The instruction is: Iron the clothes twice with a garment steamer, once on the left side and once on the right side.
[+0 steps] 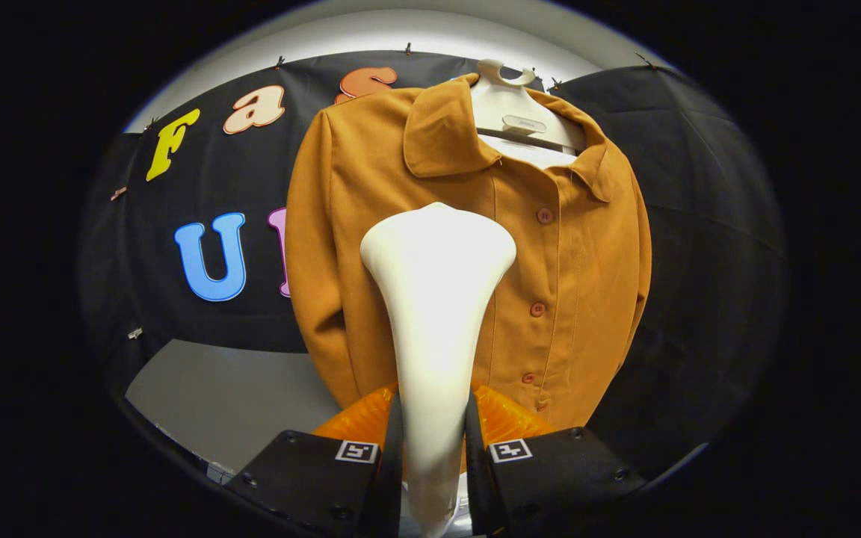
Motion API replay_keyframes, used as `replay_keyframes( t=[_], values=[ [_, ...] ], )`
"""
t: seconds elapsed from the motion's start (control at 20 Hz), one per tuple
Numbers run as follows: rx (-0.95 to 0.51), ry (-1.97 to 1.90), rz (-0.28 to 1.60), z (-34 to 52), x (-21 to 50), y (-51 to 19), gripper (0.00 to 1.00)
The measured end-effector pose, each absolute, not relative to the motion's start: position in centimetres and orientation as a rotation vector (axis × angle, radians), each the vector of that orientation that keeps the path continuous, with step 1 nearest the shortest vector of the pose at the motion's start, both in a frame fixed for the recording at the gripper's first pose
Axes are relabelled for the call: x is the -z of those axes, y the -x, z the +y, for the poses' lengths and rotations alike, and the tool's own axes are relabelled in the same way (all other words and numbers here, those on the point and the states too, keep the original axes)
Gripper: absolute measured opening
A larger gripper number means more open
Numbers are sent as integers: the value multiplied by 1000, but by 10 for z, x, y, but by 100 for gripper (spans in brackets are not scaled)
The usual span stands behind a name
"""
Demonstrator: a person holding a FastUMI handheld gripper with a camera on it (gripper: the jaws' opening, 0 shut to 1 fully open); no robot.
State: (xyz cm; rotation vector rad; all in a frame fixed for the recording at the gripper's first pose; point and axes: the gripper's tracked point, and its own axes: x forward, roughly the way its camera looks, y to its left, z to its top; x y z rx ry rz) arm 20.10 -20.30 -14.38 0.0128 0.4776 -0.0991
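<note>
An orange-brown buttoned jacket [572,246] hangs on a white hanger [509,97] in front of the black cloth wall. My gripper [432,426] is shut on the handle of a white garment steamer [436,299], both fingers pressing its narrow neck. The steamer's wide head rises just ahead of the fingers and faces the jacket's left chest panel, left of the button row [538,308]. I cannot tell whether the head touches the cloth. The head hides part of the jacket's left front.
A grey table surface [229,396] lies below and left of the jacket. The black cloth wall [699,246] hangs behind and to both sides. Something orange and shiny [509,418] sits low behind the fingers.
</note>
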Motion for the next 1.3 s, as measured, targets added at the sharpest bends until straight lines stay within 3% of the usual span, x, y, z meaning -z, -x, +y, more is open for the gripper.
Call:
replay_keyframes(
  t=[1.3],
  values=[
    [102,-34,923,-226,333,-135,40]
  ],
)
